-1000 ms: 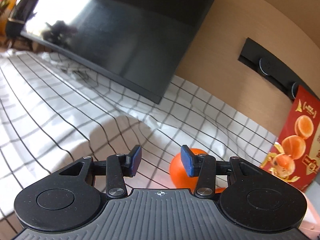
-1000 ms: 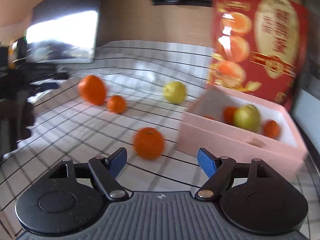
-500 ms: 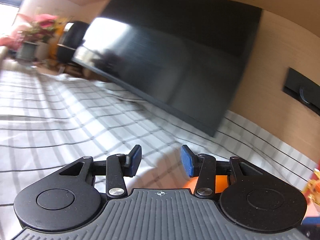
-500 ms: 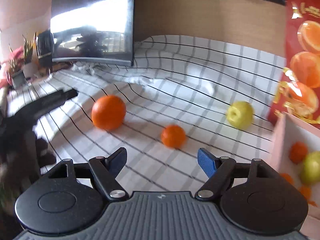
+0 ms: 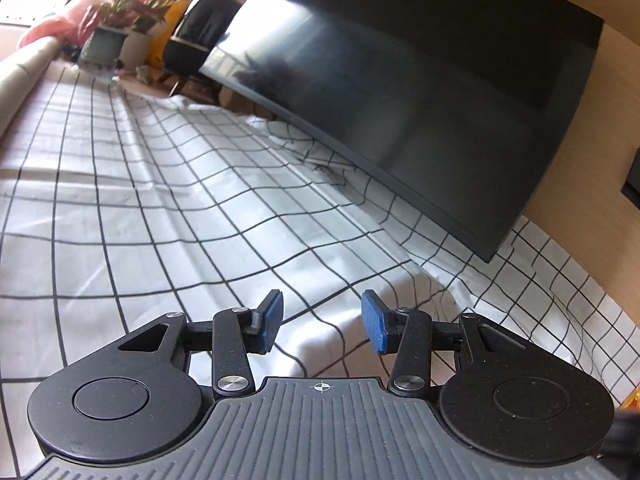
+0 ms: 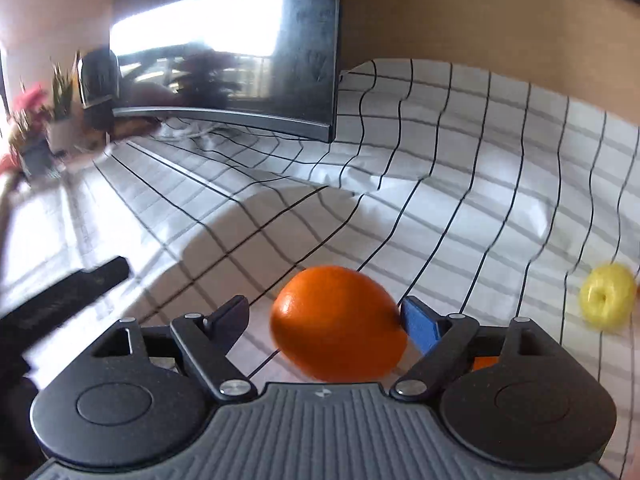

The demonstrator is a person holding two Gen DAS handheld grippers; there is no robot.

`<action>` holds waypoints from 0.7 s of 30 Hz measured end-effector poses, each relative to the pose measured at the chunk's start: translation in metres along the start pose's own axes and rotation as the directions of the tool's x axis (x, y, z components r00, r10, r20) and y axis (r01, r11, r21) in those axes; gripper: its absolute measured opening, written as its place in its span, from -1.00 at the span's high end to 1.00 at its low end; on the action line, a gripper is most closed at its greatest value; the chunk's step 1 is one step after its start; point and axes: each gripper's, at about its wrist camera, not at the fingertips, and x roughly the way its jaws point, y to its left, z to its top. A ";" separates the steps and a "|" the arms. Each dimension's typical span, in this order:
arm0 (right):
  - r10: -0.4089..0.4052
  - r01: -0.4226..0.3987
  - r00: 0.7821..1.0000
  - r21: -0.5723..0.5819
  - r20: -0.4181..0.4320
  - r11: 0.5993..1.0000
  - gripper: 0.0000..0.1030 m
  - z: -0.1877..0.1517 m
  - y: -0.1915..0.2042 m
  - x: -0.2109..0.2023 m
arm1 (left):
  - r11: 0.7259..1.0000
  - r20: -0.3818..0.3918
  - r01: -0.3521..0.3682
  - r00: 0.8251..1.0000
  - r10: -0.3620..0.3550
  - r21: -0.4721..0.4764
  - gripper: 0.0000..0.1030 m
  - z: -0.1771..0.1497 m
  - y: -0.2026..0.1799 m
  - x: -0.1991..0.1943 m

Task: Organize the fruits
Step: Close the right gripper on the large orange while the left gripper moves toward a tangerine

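The large orange (image 6: 338, 324) sits on the checked tablecloth (image 6: 460, 208) between the fingers of the right gripper (image 6: 326, 322). Those fingers are spread wide; the blue right pad (image 6: 420, 328) looks to be touching or just beside the orange's skin, while the left finger (image 6: 230, 314) stands apart from it, so nothing is pinched yet. The step in hand appears to be the approach and grasp of this orange. The next move likely calls for centring the fruit in the gap, since it lies nearer the right pad, then closing evenly so it does not roll. A yellow apple (image 6: 608, 298) lies well apart to the right. The left gripper (image 5: 322, 328) has its fingers spread and empty over bare cloth, near the dark monitor (image 5: 420, 92).
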 end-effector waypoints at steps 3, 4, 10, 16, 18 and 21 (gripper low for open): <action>0.025 -0.024 0.998 0.018 -0.059 1.000 -0.63 -0.004 -0.004 0.016 | 1.000 -0.010 0.000 1.000 0.000 -0.006 0.07 -0.001 -0.001 0.001; 0.040 -0.038 0.997 0.034 -0.071 0.999 -0.63 -0.006 -0.005 0.019 | 1.000 -0.011 0.004 1.000 -0.004 -0.004 0.07 -0.001 -0.001 0.001; 0.029 -0.027 0.997 0.027 -0.070 0.999 -0.55 -0.005 0.002 0.020 | 1.000 -0.034 -0.008 0.999 0.007 -0.029 0.07 -0.001 0.003 0.004; 0.031 -0.030 0.998 0.024 -0.060 0.999 -0.50 -0.014 0.000 -0.012 | 0.999 -0.083 0.011 0.996 -0.015 -0.046 0.07 -0.002 0.005 0.010; 0.075 -0.072 0.996 0.052 -0.051 0.996 -0.49 -0.024 -0.010 -0.040 | 0.999 -0.086 0.027 0.996 -0.031 -0.043 0.07 -0.002 0.005 0.010; 0.103 -0.101 0.994 0.060 -0.034 0.993 -0.47 -0.048 -0.027 -0.089 | 0.998 -0.096 0.054 0.994 -0.057 -0.040 0.08 -0.003 0.004 0.010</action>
